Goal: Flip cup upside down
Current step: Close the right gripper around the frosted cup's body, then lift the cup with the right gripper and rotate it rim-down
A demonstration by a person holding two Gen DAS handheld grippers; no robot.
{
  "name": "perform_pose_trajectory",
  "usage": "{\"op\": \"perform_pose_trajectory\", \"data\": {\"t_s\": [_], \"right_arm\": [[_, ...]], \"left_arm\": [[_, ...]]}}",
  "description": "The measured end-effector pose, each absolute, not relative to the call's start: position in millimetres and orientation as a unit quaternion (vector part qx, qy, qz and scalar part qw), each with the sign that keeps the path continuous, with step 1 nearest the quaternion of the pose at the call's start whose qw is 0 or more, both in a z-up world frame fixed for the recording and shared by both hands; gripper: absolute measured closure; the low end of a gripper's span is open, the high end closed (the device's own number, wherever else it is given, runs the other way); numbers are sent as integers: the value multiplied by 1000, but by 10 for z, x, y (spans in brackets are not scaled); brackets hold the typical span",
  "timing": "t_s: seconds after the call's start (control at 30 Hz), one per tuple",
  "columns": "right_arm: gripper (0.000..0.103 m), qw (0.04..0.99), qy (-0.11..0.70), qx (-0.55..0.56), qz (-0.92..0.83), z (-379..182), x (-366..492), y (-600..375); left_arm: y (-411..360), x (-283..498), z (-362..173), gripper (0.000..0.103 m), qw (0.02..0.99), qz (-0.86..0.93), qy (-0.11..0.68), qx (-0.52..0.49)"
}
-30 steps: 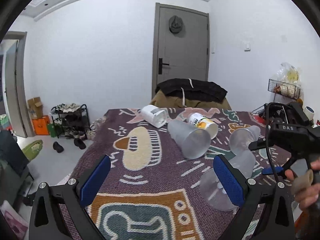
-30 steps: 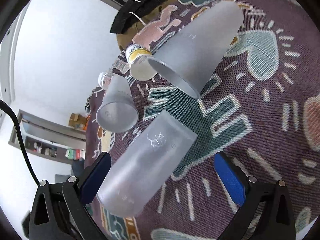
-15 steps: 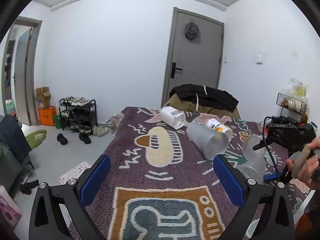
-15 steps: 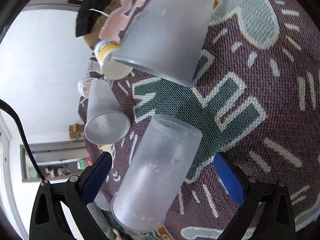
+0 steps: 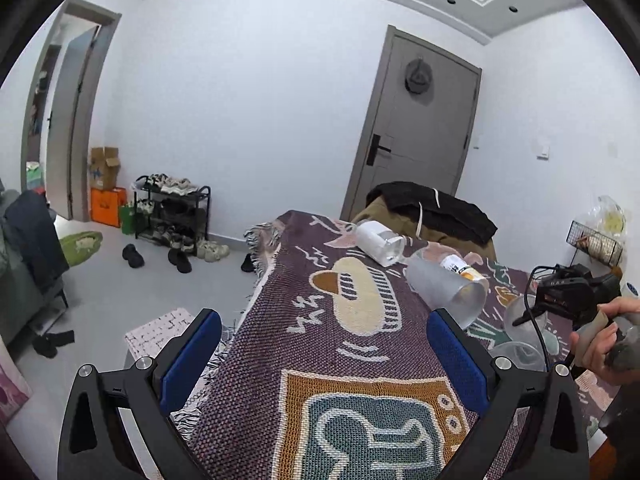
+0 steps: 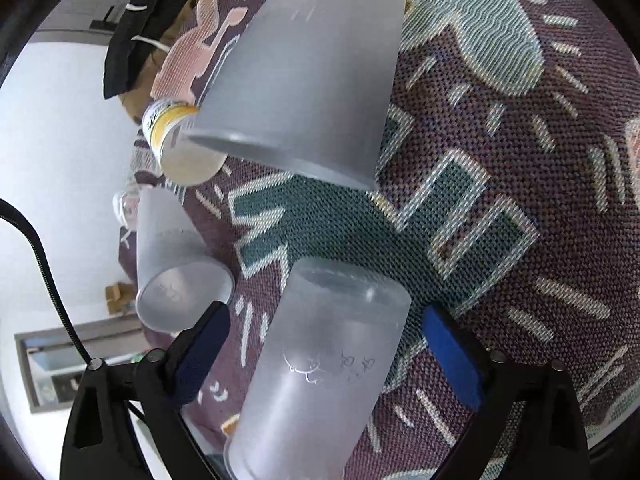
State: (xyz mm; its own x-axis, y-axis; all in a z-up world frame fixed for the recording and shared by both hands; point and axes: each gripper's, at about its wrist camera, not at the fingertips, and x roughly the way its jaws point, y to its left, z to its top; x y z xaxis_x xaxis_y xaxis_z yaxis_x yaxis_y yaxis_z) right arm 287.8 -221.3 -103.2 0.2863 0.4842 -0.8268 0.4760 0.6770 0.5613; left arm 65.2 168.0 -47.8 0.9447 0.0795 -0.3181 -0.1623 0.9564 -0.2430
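Note:
A frosted clear cup (image 6: 320, 368) lies on its side on the patterned woven cloth (image 6: 500, 208), directly between the blue pads of my right gripper (image 6: 326, 354). The jaws stand open around it, with gaps on both sides. In the left wrist view this cup (image 5: 520, 354) shows low at the right, under the right gripper body (image 5: 568, 292) and the hand. My left gripper (image 5: 326, 354) is open and empty above the cloth's (image 5: 280, 360) near left part.
A large frosted cup (image 6: 312, 80), a smaller frosted cup (image 6: 172, 264) and a yellow-labelled cup (image 6: 176, 140) lie on their sides beyond. A white cup (image 5: 378, 238) lies farther back. Dark clothes (image 5: 432, 208) sit at the far end. The cloth's left edge (image 5: 256, 300) drops to the floor.
My right gripper has moved closer over the lying frosted cup, which now sits between its pads. My left gripper has drawn back and swung left, showing more floor.

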Motion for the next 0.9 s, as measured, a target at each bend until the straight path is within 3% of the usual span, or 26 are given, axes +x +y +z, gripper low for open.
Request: {"op": "perform_pose_trajectory", "data": {"t_s": [0.03,0.63,0.9], "right_arm": [[41,696,596,401,8,-1028,2880,-2205],[42,765,511,377,106,-782,2515,-2478],[43,851,415,293,136,-432,2293,-2532]], "left_arm": [[1667,655,-478,0,977,62,155,-134],[1458,692,-390,0,978,54,160,-124],[1258,687,-270,0,982,51,152,-101]]}}
